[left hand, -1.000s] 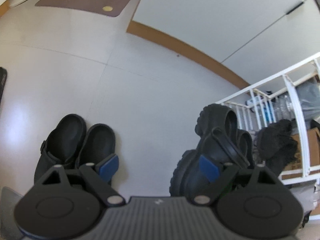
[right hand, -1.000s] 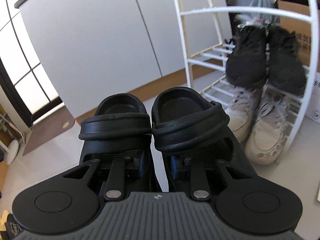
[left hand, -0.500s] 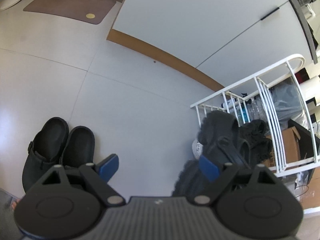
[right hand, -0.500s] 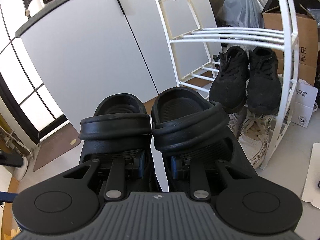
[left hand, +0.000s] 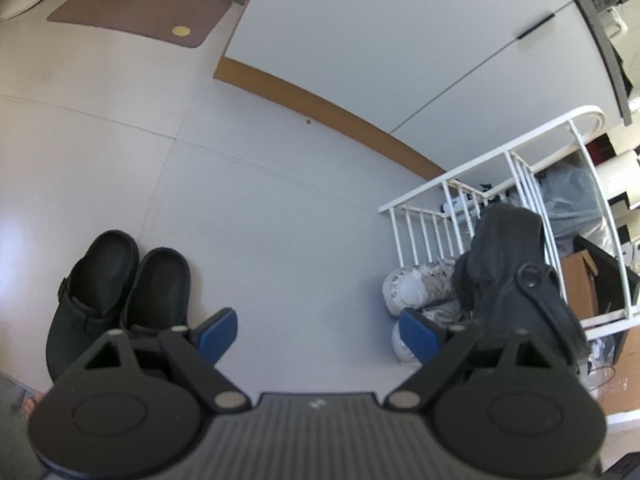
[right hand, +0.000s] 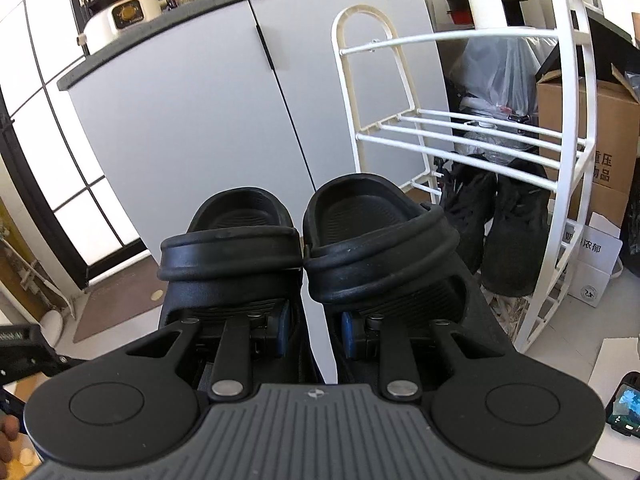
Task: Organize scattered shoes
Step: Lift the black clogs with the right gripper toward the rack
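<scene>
Pale grey floor tiles (left hand: 256, 208) run up to a grey cabinet (right hand: 192, 128) with a brown plinth. Off that floor, a pair of black rubber clogs with heel straps (right hand: 312, 248) hangs side by side in the right gripper (right hand: 313, 330), whose blue-padded fingers (right hand: 282, 328) reach into the shoes and pinch their touching inner walls together, the jaws nearly closed on them. From the left wrist view the same pair shows as a dark blurred shape at 3 o'clock, in front of the rack. At 2 o'clock from the held clogs stands a white tubular shoe rack (right hand: 452, 136); its upper slatted shelf is bare, a pair of black lace-up sneakers (right hand: 508, 232) sits on the shelf below, and a pair of worn white sneakers (left hand: 416, 288) lies at the bottom. A second pair of black clogs (left hand: 116, 296) rests on the floor at 9 o'clock in the left view, toes pointing away. Above them the left gripper (left hand: 318, 332) stands wide apart, holding nothing. Brown cardboard boxes (right hand: 592, 144) stand behind the rack.
</scene>
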Action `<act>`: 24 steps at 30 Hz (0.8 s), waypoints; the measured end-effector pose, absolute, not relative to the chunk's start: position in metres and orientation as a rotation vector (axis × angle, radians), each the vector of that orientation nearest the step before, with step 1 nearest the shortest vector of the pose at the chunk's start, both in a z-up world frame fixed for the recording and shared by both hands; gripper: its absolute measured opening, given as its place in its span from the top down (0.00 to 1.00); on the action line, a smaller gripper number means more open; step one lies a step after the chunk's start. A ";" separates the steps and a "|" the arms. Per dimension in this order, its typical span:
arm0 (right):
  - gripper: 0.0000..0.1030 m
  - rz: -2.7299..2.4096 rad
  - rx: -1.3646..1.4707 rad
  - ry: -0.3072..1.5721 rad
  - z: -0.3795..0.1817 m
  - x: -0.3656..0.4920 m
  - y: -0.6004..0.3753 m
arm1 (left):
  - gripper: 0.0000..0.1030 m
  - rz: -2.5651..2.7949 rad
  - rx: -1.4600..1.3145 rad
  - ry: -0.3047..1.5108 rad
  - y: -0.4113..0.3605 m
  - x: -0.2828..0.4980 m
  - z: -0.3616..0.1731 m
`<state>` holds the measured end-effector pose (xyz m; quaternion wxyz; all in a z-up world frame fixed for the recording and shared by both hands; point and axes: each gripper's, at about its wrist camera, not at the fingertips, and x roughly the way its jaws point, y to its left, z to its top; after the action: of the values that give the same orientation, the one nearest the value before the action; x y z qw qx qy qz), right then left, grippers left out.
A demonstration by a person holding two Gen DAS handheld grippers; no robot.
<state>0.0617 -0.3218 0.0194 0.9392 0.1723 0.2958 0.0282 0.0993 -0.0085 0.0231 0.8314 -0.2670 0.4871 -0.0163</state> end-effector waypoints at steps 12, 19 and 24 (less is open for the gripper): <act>0.73 0.111 0.326 0.632 0.046 0.096 -0.337 | 0.13 -0.041 -0.546 1.047 -0.019 0.105 0.017; 0.73 0.040 0.389 0.626 0.027 0.127 -0.350 | 0.13 -0.039 -0.552 1.073 -0.022 0.114 0.007; 0.73 -0.045 0.436 0.633 0.012 0.152 -0.369 | 0.13 -0.049 -0.564 1.081 -0.023 0.121 0.003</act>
<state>0.1519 -0.3687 0.0121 0.9268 0.2129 0.3085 -0.0222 0.1214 -0.0227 0.0032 0.8197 -0.2647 0.5074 -0.0231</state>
